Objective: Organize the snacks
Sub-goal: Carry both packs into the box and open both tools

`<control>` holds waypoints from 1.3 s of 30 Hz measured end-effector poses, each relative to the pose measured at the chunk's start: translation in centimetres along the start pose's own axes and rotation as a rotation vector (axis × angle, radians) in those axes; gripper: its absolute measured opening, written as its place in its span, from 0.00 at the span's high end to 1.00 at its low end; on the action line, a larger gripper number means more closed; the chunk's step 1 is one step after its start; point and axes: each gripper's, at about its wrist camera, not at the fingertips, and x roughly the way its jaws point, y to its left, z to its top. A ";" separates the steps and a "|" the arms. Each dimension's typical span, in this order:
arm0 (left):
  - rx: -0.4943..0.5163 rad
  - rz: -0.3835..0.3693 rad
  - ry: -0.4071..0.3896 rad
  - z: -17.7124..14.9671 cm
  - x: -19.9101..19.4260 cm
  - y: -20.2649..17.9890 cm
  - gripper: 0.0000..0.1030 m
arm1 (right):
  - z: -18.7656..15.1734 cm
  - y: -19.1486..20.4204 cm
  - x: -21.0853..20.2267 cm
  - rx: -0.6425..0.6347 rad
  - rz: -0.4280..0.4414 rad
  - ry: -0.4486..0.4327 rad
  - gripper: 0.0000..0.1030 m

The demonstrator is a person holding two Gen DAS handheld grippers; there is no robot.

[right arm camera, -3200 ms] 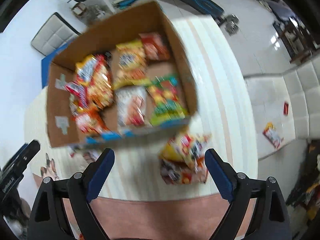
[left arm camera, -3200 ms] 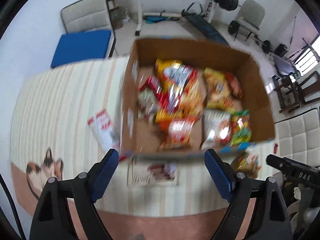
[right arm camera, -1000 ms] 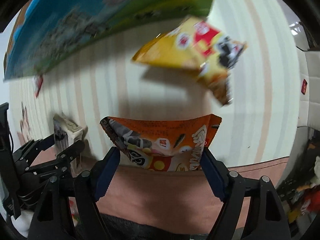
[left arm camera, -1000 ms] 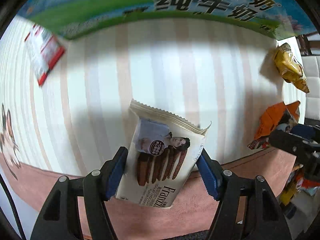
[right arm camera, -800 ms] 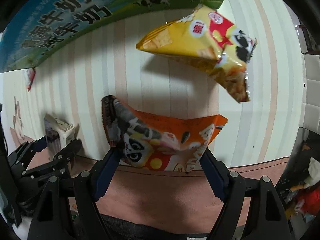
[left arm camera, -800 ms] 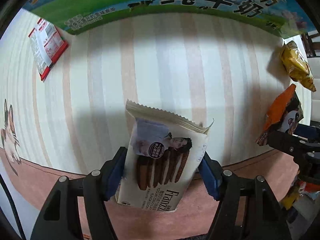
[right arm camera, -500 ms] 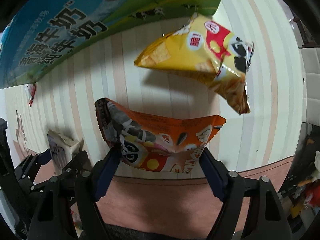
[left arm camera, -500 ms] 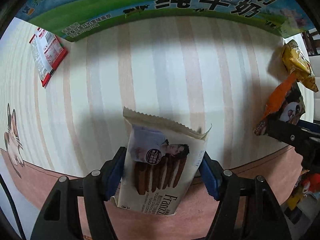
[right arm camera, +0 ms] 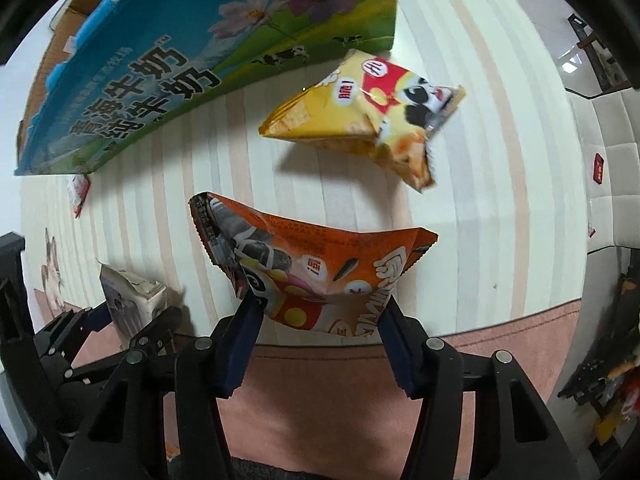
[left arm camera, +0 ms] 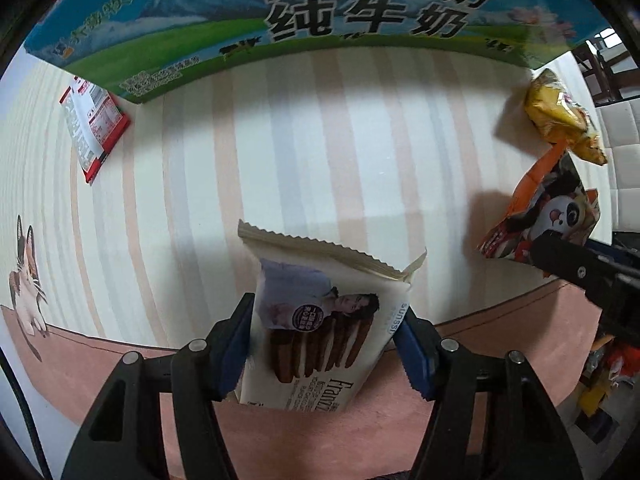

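Orange crinkly panda snack bag (right arm camera: 320, 276) is being squeezed by closing right gripper (right arm camera: 320, 344); left gripper (left arm camera: 326, 348) is closing on cream biscuit packet (left arm camera: 320, 332), both likely bound for printed milk carton box (left arm camera: 320, 12).

Right gripper (right arm camera: 320, 320) pointed down, jaws closing on orange panda snack bag (right arm camera: 316, 264), pads pressing its lower corners, bag crumpled. Yellow snack bag (right arm camera: 360, 116) lay on striped tablecloth (right arm camera: 500, 200) just beyond, touching milk carton box (right arm camera: 180, 64) corner. Left gripper (right arm camera: 132, 316) at lower left gripped white biscuit pack (right arm camera: 128, 296). Small red-white packet (right arm camera: 78, 194) by box's left end.
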 end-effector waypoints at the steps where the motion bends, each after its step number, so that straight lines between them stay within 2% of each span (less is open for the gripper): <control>1: 0.000 -0.004 -0.006 -0.1 -0.4 -0.3 0.39 | -0.3 0.0 -0.4 0.008 0.012 -0.002 0.42; 4: 0.003 -0.022 -0.029 -0.2 -2.1 -1.2 0.39 | -1.2 -0.6 -1.8 0.029 0.053 -0.024 0.42; 7: 0.001 -0.045 -0.067 -0.2 -5.0 -2.3 0.40 | -0.7 -1.6 -4.0 0.034 0.091 -0.055 0.43; 13: -0.014 -0.123 -0.185 0.7 -13.0 -2.8 0.40 | -0.4 -1.7 -10.6 0.015 0.174 -0.156 0.43; 19: -0.034 -0.185 -0.293 4.1 -19.9 -0.4 0.40 | 2.7 -0.5 -17.4 -0.034 0.234 -0.260 0.43; 23: -0.042 -0.157 -0.332 7.5 -21.8 2.3 0.40 | 6.4 1.3 -19.8 -0.067 0.235 -0.294 0.43; 26: -0.055 -0.117 -0.322 10.1 -22.3 4.4 0.39 | 9.6 2.8 -20.3 -0.085 0.209 -0.300 0.43; 31: -0.092 -0.067 -0.235 14.6 -20.5 7.4 0.39 | 14.6 3.6 -20.5 -0.094 0.146 -0.277 0.43; 34: -0.127 -0.074 -0.161 16.9 -18.9 8.9 0.39 | 17.9 3.8 -19.3 -0.070 0.121 -0.237 0.43; 39: -0.173 -0.081 -0.063 19.1 -16.2 10.4 0.39 | 21.2 3.5 -17.5 -0.044 0.065 -0.183 0.43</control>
